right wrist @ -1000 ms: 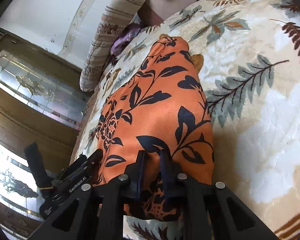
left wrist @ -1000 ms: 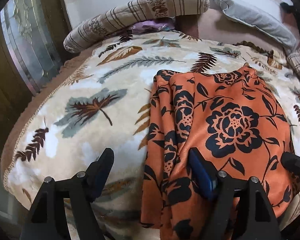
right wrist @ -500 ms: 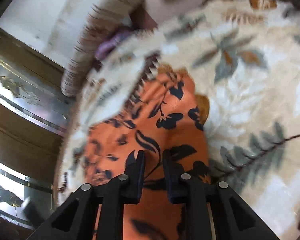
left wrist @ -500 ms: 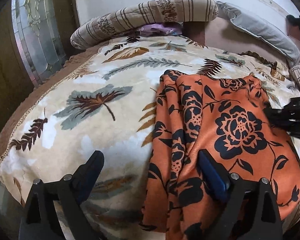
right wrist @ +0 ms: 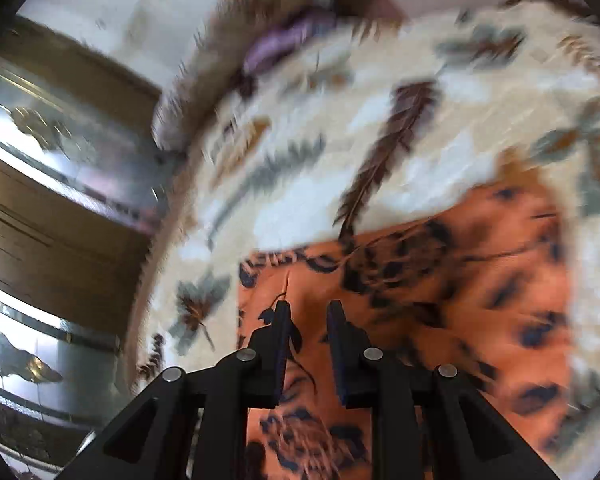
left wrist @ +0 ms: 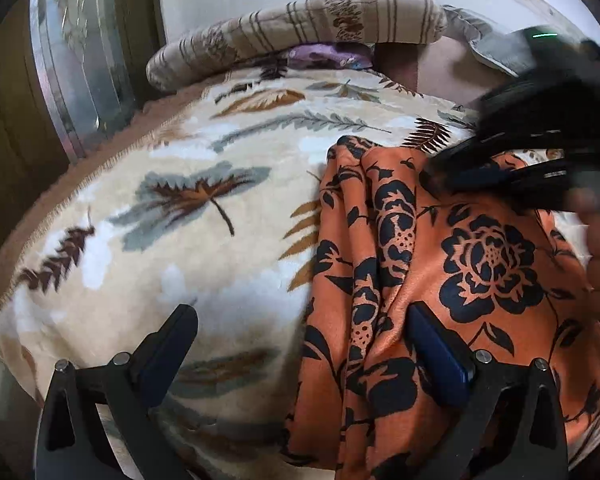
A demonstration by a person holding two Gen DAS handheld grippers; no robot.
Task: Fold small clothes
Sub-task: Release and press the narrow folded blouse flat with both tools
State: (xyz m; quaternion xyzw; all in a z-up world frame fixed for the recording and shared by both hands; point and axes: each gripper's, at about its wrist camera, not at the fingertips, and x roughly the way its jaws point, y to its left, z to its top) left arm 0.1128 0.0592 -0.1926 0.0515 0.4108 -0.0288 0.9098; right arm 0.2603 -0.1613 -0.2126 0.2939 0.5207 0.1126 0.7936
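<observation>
An orange garment with black flower print (left wrist: 452,264) lies folded lengthwise on the leaf-patterned blanket (left wrist: 204,216); it also shows blurred in the right wrist view (right wrist: 452,300). My left gripper (left wrist: 300,320) is open wide over the garment's near left edge, one finger on the blanket, one on the cloth. My right gripper (right wrist: 308,312) is blurred, jaws a narrow gap apart with nothing between them, above the garment's far end. It also shows in the left wrist view (left wrist: 512,160) as a dark blur.
A striped bolster pillow (left wrist: 300,32) and a purple cloth (left wrist: 324,54) lie at the bed's head. A grey pillow (left wrist: 496,46) lies at the far right. A glass-panelled wooden door (left wrist: 72,72) stands left of the bed. The bed edge runs just below my left gripper.
My right gripper has swept from the garment's near right side to its far end, with nothing in its jaws. My left gripper stayed open and shifted slightly.
</observation>
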